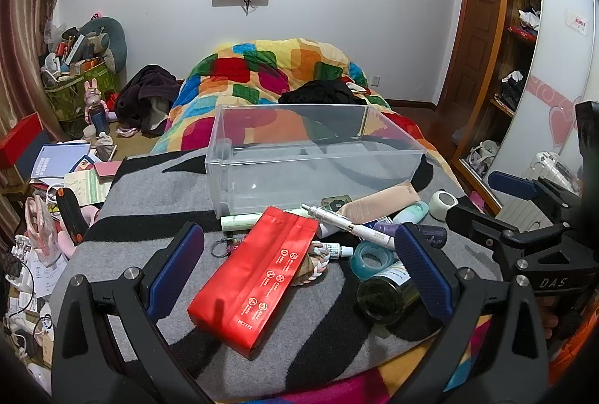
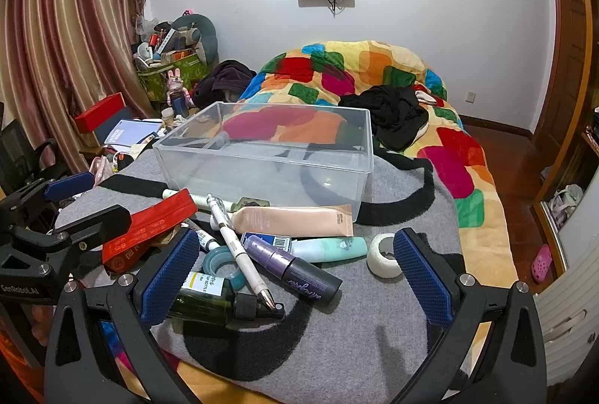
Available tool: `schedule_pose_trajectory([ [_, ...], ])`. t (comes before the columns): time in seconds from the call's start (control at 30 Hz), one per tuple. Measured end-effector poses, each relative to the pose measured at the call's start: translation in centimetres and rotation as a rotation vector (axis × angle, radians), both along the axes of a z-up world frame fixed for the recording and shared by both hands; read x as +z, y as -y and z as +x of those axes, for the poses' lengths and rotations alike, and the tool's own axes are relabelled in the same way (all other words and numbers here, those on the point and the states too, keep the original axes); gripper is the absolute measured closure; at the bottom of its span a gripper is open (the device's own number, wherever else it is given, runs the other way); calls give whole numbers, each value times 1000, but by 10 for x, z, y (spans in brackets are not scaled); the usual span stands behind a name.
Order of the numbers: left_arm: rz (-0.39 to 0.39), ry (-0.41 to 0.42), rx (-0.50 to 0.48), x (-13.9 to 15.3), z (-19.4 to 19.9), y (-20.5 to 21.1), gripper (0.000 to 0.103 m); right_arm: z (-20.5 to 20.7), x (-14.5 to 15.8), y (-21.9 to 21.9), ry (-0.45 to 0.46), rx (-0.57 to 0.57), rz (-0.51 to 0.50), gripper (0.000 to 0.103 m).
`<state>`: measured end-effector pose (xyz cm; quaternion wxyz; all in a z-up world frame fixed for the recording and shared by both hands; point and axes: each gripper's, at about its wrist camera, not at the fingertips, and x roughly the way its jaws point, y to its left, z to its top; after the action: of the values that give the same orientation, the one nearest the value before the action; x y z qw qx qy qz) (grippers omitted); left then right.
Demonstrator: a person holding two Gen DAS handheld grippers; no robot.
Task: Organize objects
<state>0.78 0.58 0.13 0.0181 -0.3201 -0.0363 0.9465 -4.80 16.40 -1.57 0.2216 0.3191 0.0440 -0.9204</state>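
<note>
Clear bin (image 1: 318,157) sits on my grey-and-black blanket (image 1: 157,194), nothing inside. Red pouch (image 1: 254,276), pen (image 2: 239,246) and bottles lie just before it. My left tongs (image 1: 299,269) and right tongs (image 2: 295,273): both spread wide, gripping nothing.

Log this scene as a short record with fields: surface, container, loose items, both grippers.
surface: grey and black blanket on a bed
container: clear plastic bin, nothing visible inside, behind the pile
loose items: red pouch, white pen, beige tube, mint bottle, purple-black tube, dark green spray bottle, white tape roll, teal tape ring
left gripper: open, above the red pouch, holding nothing
right gripper: open, holding nothing
</note>
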Motion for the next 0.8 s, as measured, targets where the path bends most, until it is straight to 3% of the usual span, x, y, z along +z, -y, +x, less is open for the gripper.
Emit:
schedule_pose_trajectory([
  [0.8,6,-7,-3,1,1,4,0,0,-1,0,4,0,-1,0],
])
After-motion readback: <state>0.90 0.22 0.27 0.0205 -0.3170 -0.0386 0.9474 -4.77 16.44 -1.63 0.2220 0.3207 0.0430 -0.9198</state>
